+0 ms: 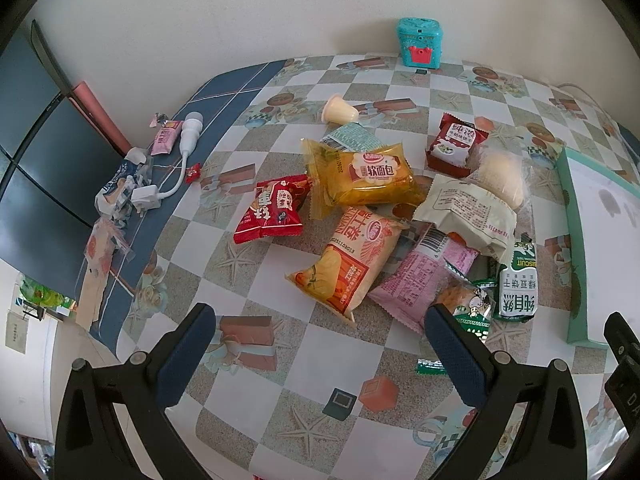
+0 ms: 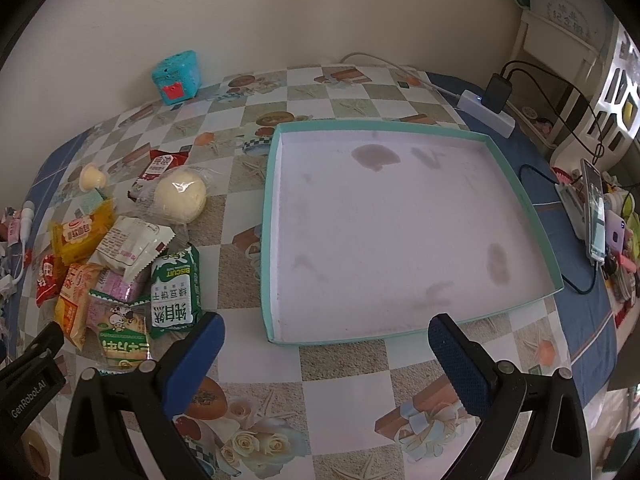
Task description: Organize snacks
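Left gripper [image 1: 318, 340] spread wide, empty, above checkered starfish-print tablecloth [image 1: 256, 408]. Just ahead, heap of wrapped snacks: yellow soft-bread packet [image 1: 370, 174], red crinkled packet [image 1: 276, 208], orange-white packet [image 1: 352, 264], green-white biscuit packet [image 1: 518, 284]. Right gripper [image 2: 326, 348] likewise parted, empty, before shallow teal-rimmed cardboard tray [image 2: 266, 216], white floor bare. Teal tin [image 2: 176, 76] at far wall. White power strip [image 2: 488, 112], cables beyond tray.
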The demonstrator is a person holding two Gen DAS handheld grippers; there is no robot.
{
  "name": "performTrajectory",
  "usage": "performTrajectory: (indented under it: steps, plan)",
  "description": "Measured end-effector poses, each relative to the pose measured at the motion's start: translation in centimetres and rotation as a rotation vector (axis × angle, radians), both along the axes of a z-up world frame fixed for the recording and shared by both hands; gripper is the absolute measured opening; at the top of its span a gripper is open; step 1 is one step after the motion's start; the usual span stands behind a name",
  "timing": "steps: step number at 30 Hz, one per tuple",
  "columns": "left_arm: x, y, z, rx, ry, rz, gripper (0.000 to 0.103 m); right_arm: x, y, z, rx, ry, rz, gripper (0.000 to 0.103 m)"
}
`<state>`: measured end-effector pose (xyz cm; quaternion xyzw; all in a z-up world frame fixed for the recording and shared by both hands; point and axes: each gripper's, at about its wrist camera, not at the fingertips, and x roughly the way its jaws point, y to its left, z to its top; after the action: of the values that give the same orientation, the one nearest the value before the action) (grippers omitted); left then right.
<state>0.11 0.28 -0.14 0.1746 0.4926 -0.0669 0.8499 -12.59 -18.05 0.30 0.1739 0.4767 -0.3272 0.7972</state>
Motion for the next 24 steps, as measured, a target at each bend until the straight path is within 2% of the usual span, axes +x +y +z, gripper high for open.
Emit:
performTrajectory:
  steps: [24]
  plan:
    - [0.01, 0.47, -0.02, 0.004, 0.002, 0.012, 0.103, -0.16, -0.16, -0.06, 0.001, 0.001, -0.004, 0.103]
